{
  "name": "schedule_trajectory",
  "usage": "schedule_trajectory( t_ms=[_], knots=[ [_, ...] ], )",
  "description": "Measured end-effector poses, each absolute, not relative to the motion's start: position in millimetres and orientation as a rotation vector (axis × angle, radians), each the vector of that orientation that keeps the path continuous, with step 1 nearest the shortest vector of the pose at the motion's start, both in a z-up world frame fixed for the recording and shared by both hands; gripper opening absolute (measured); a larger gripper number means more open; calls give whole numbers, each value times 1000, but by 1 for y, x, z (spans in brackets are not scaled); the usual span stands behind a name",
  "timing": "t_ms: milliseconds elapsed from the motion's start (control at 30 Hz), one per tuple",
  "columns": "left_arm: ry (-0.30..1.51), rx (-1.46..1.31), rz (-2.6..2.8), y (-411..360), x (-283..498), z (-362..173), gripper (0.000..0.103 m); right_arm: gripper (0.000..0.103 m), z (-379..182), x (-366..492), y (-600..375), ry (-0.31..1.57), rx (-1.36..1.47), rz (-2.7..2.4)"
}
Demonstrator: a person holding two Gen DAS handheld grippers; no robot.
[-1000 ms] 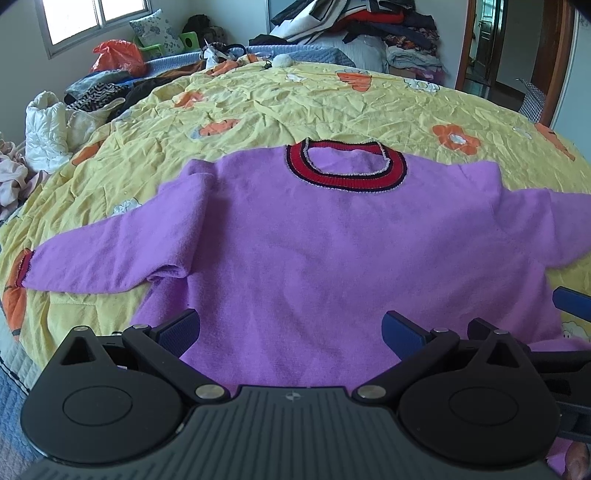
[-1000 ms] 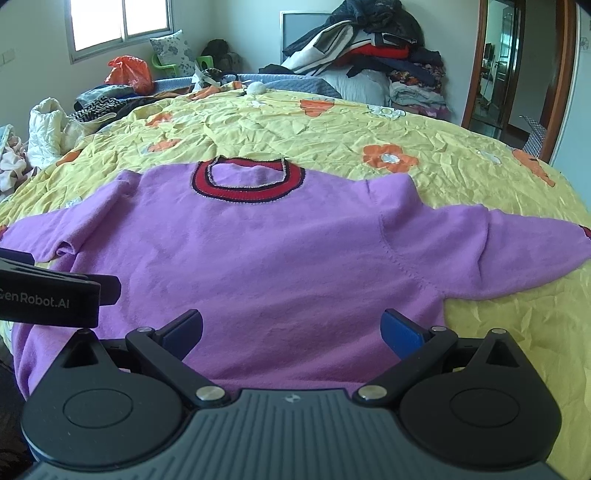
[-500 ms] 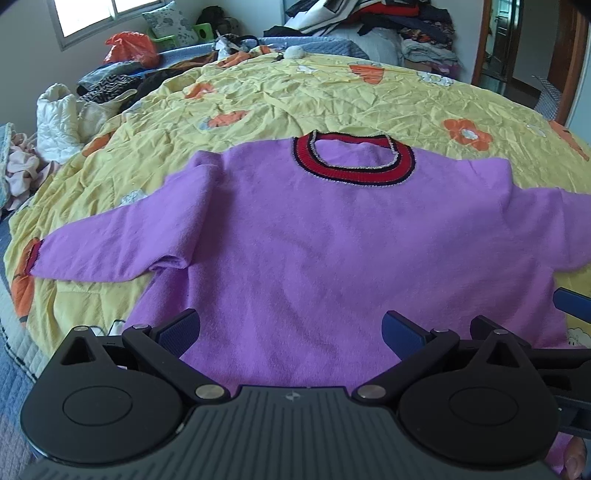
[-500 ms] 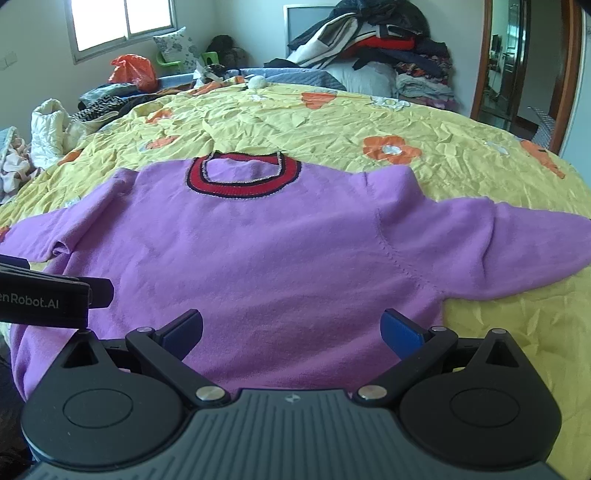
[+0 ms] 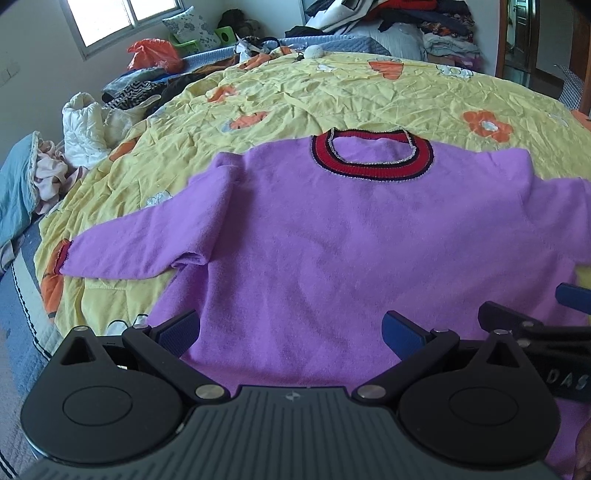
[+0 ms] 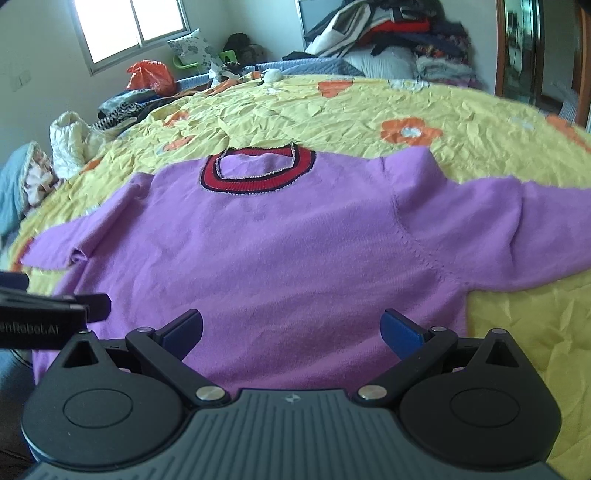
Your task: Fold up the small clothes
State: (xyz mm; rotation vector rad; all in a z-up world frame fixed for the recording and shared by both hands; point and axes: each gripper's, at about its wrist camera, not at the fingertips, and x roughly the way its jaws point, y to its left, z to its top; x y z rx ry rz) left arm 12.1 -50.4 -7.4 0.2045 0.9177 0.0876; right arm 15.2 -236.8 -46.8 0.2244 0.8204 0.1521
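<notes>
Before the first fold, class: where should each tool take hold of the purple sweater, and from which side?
Probably the sleeves: left tool at the left cuff, right tool on the right sleeve, each approached from outside; both lie flat, spread outward.

One purple sweater [image 5: 354,236] is lying spread on one bed [image 5: 332,92], showing one red collar [image 5: 373,158] and two sleeves reaching out to either side. Two grippers are hovering over its hem, the left gripper [image 5: 291,332] and the right gripper [image 6: 291,332], each spreading two blue-padded fingers [image 5: 400,334]. One orange bag [image 5: 155,53] and one window [image 5: 122,18] are showing at the far side.
</notes>
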Motion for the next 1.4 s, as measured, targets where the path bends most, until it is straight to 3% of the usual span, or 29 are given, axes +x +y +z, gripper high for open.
schedule_trajectory(
  t_ms=[367, 500, 600, 667, 767, 1000, 1133, 1400],
  knots=[
    [945, 184, 58, -32, 41, -16, 103, 103, -42, 37, -254, 817, 346, 102],
    [949, 223, 65, -34, 56, -22, 103, 103, -33, 32, -258, 695, 357, 95],
    [893, 265, 34, -41, 59, -23, 103, 103, -33, 26, -250, 585, 164, 77],
    [886, 239, 10, -44, 63, -24, 103, 103, -36, 27, -248, 610, 57, 57],
    [908, 182, -40, -50, 72, -26, 103, 103, -39, 26, -270, 622, 94, 34],
    [817, 185, -81, -70, 76, -28, 103, 103, -55, 30, -375, 635, 48, -246],
    [897, 154, -157, -74, 86, -35, 103, 103, -66, 32, -462, 672, 92, -483],
    [850, 106, -159, -64, 85, -32, 103, 103, -79, 39, -608, 626, 441, -458]
  ],
)
